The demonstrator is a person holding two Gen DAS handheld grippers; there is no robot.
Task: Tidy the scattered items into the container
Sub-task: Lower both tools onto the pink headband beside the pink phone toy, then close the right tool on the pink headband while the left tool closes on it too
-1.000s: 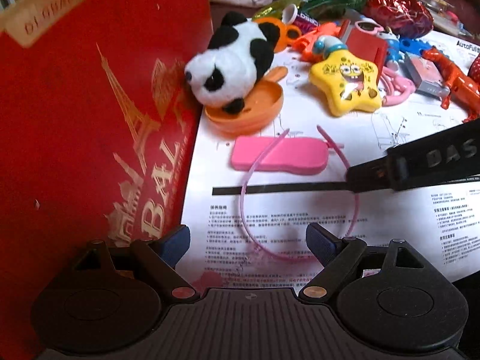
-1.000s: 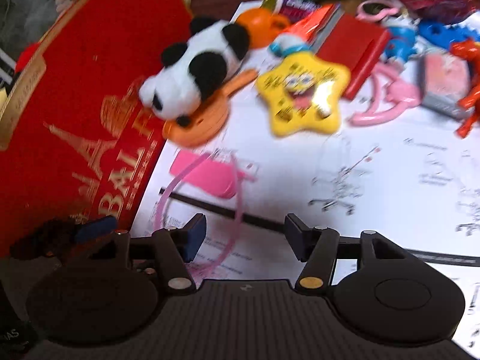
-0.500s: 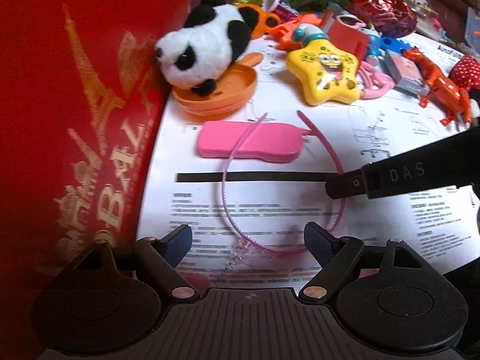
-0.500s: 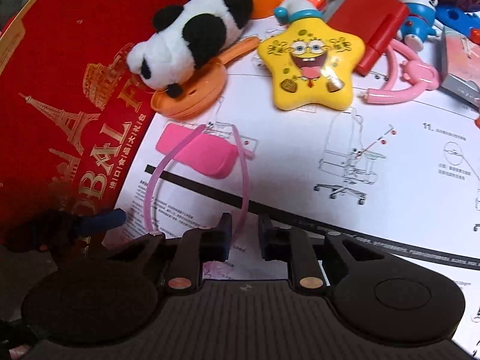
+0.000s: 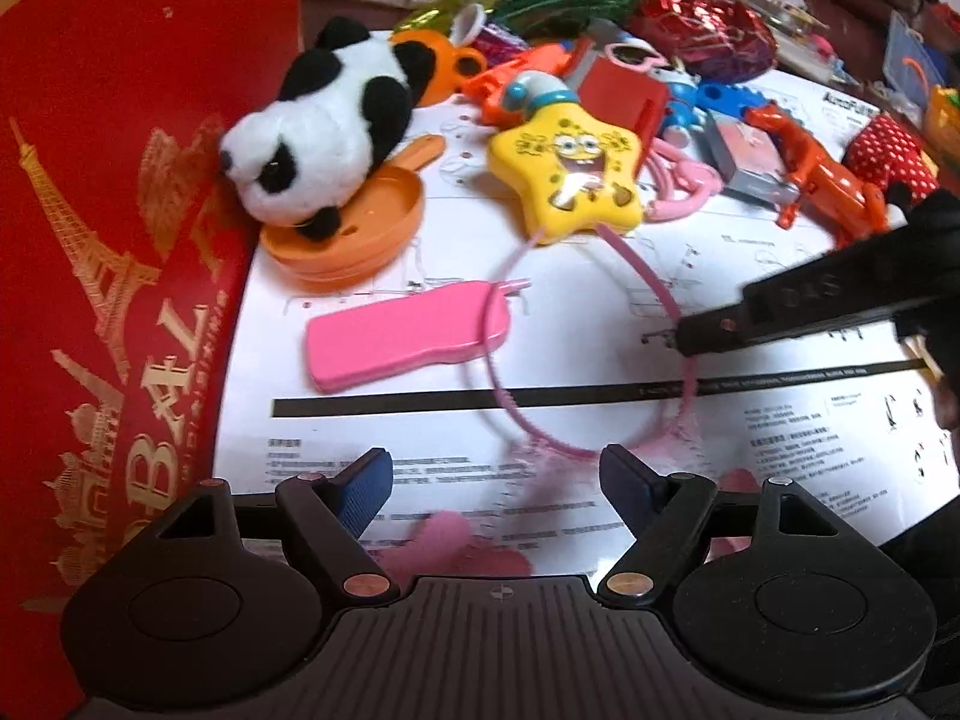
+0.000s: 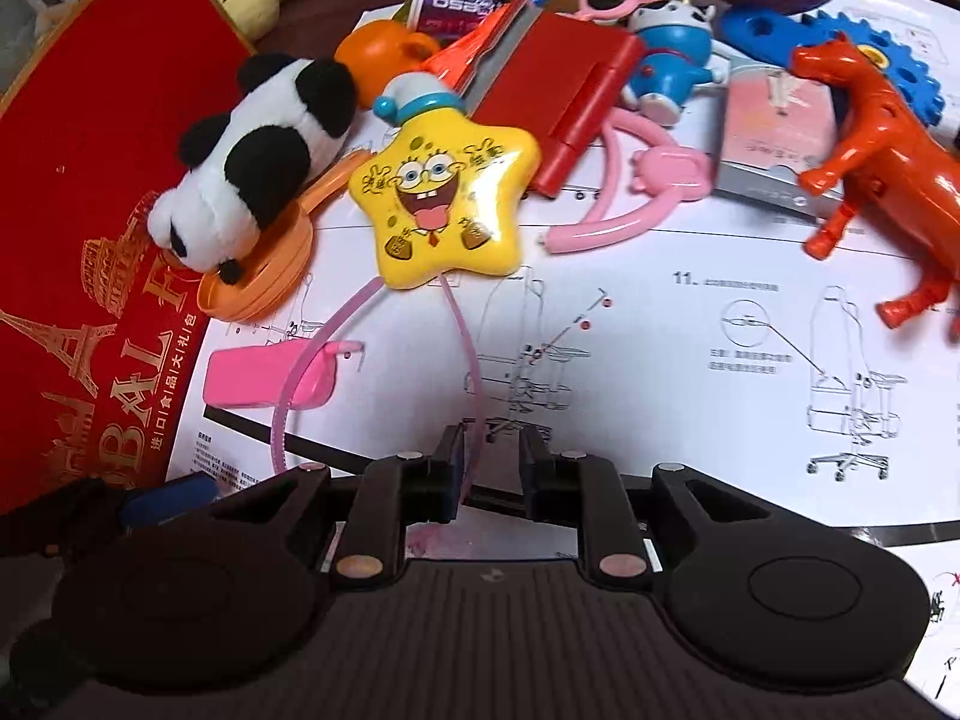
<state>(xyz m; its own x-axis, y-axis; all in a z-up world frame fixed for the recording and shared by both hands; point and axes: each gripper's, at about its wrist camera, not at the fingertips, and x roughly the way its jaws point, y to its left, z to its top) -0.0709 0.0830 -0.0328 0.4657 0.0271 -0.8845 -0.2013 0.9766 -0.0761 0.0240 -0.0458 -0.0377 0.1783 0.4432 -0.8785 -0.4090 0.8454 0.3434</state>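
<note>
Left of both sets of fingers stands the red gift box (image 5: 120, 228), tall, stiff-walled, gold lettering on its face; presumably the container, its opening out of view. Ahead of the fingers, the table carries a white instruction sheet (image 6: 690, 360) strewn with toys. Plush panda (image 6: 252, 162): soft, light, would squash under a pinch; it lies on an orange toy pan (image 5: 360, 234), touching the box wall. Yellow star toy (image 6: 444, 204): hard, glossy plastic, likely slippery, best taken across a point. Flat pink case (image 5: 402, 336): rigid, low to the paper, hard to get under. Thin pink headband (image 5: 672, 312): the thing in hand. Right gripper (image 6: 489, 471) has its fingers drawn close about one leg of the band, near the crown; the leg runs up between them, and whether both pads bear on it cannot be told. Band's two tips reach ahead to the star toy's lower edge, one leg crossing over the pink case. Judgement: very light, springy, narrow, toothed on the inner side; it will flex and twist under a hard pinch, so a hold near the crown, as here, looks soundest. Left gripper (image 5: 498, 474) hangs with fingers wide apart, holding nothing, the band's crown just ahead of them.
</note>
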